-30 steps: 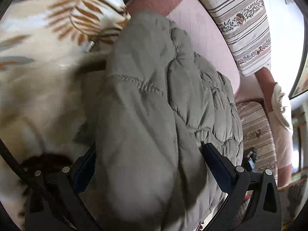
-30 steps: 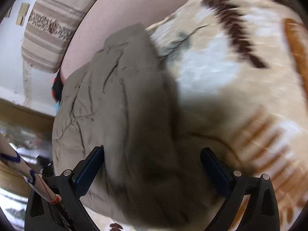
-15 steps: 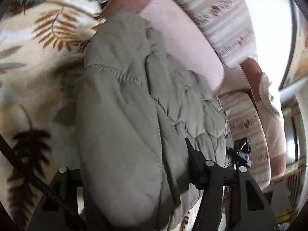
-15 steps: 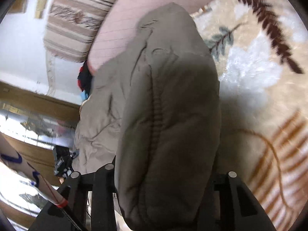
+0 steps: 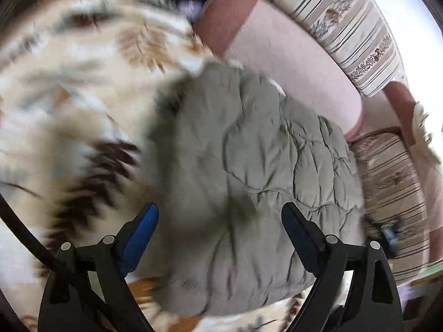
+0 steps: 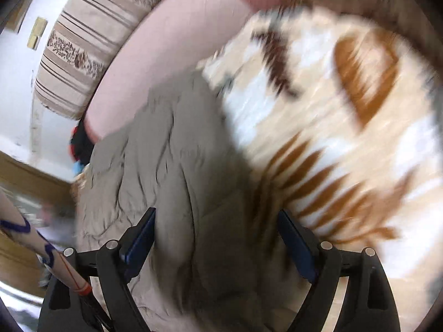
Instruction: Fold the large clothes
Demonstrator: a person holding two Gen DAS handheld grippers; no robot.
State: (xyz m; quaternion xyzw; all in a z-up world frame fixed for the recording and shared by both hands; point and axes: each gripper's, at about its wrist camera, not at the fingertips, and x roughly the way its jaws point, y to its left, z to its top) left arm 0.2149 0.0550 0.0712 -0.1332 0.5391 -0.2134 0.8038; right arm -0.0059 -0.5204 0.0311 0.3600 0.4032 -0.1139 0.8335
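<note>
A grey-green quilted padded jacket [image 5: 249, 182] lies bunched in a folded heap on a cream blanket with brown leaf prints [image 5: 77, 88]. My left gripper [image 5: 220, 221] is open just above the jacket's near side, its blue-padded fingers spread wide and holding nothing. In the right wrist view the same jacket [image 6: 171, 171] lies left of centre on the blanket [image 6: 346, 138]. My right gripper [image 6: 216, 227] is open too, hovering over the jacket's near edge. Both views are blurred by motion.
A pink sofa seat [image 5: 290, 55] and striped cushions [image 5: 354, 19] lie beyond the jacket. A striped armrest [image 5: 393, 188] is at the right. In the right wrist view a wooden floor or furniture edge [image 6: 25, 177] and dark items [image 6: 79, 144] show at the left.
Both grippers were shut on the jacket half a second ago and have now opened and let it go. The jacket has dropped onto the blanket and both cameras have pulled back.
</note>
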